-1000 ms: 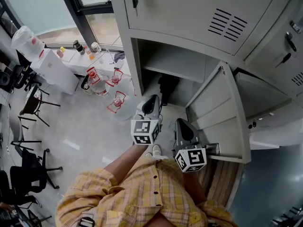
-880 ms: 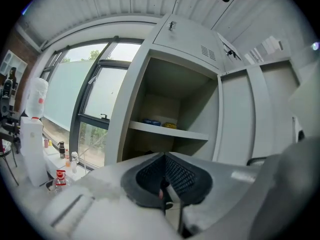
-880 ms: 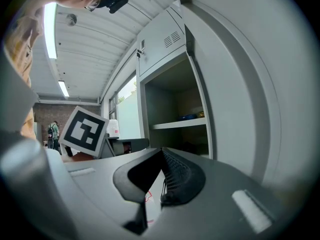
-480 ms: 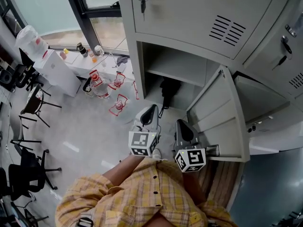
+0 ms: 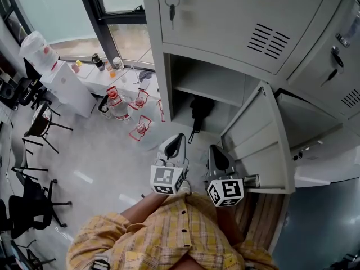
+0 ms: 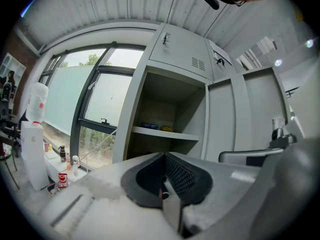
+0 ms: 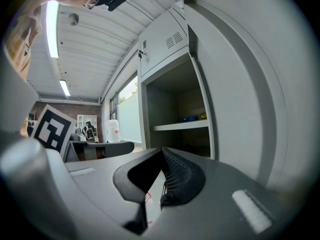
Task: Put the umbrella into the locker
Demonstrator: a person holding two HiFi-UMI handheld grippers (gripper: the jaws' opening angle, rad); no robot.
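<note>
A black folded umbrella (image 5: 198, 112) lies in the lower part of the open grey locker (image 5: 209, 82), under its shelf. My left gripper (image 5: 176, 143) is shut and empty, held in front of the opening and a short way back from the umbrella. In the left gripper view, the left gripper (image 6: 164, 157) points at the locker shelf (image 6: 165, 133), and its body hides the umbrella. Close beside the open locker door (image 5: 259, 142), my right gripper (image 5: 216, 157) is also shut with nothing in it. The right gripper (image 7: 161, 153) looks along the door toward the same compartment.
A water dispenser (image 5: 53, 75) and several red-capped jugs (image 5: 121, 103) stand on the floor to the left, by the window. Black chairs (image 5: 31, 207) are further left. Keys (image 5: 171, 7) hang in the upper door. Small blue and yellow items (image 6: 156, 127) sit on the shelf.
My left gripper has drawn back from the locker opening toward the person, away from the umbrella, which stays inside. The right gripper has kept its place by the door.
</note>
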